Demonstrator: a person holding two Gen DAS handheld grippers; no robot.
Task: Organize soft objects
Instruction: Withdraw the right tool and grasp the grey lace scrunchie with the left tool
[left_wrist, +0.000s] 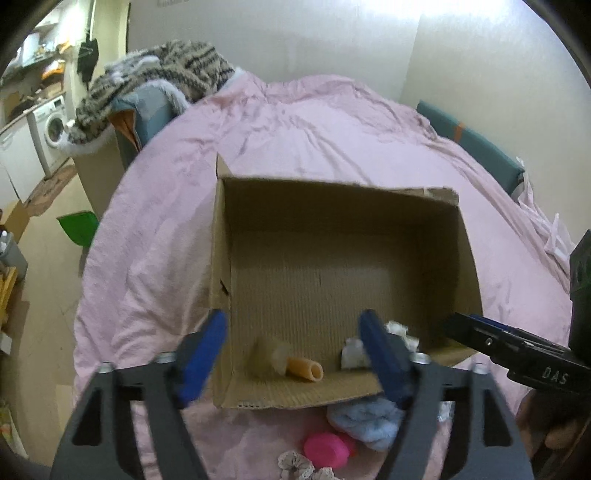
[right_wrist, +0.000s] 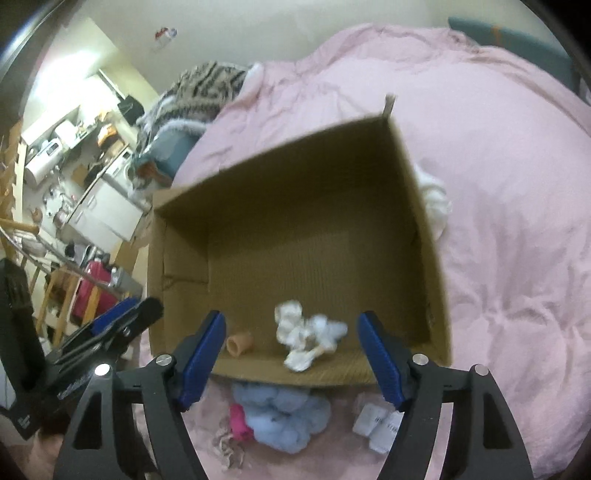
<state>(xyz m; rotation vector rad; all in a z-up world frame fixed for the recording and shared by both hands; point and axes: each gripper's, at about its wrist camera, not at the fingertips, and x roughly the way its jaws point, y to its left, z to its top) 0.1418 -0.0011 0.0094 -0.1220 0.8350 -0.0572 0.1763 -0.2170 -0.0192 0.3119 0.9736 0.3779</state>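
Both wrist views — box (left_wrist: 332, 229) close below

Bed (left_wrist: 295, 122) carrying everything, pink duvet (right_wrist: 517, 258) covering it, creased. Open cardboard box (left_wrist: 466, 251) sitting on duvet near middle. Light blue fluffy bundle (right_wrist: 284, 417) lying on duvet just beside box's near wall. Pink object (left_wrist: 327, 448) lying beside blue bundle. Lacy beige scrunchie (left_wrist: 295, 463) lying next to pink object. White packets (right_wrist: 376, 428) lying on duvet near box's near corner. White fluffy piece (right_wrist: 436, 206) lying against box's far-side wall. Striped fuzzy blanket (left_wrist: 159, 77) heaping at bed's far end.
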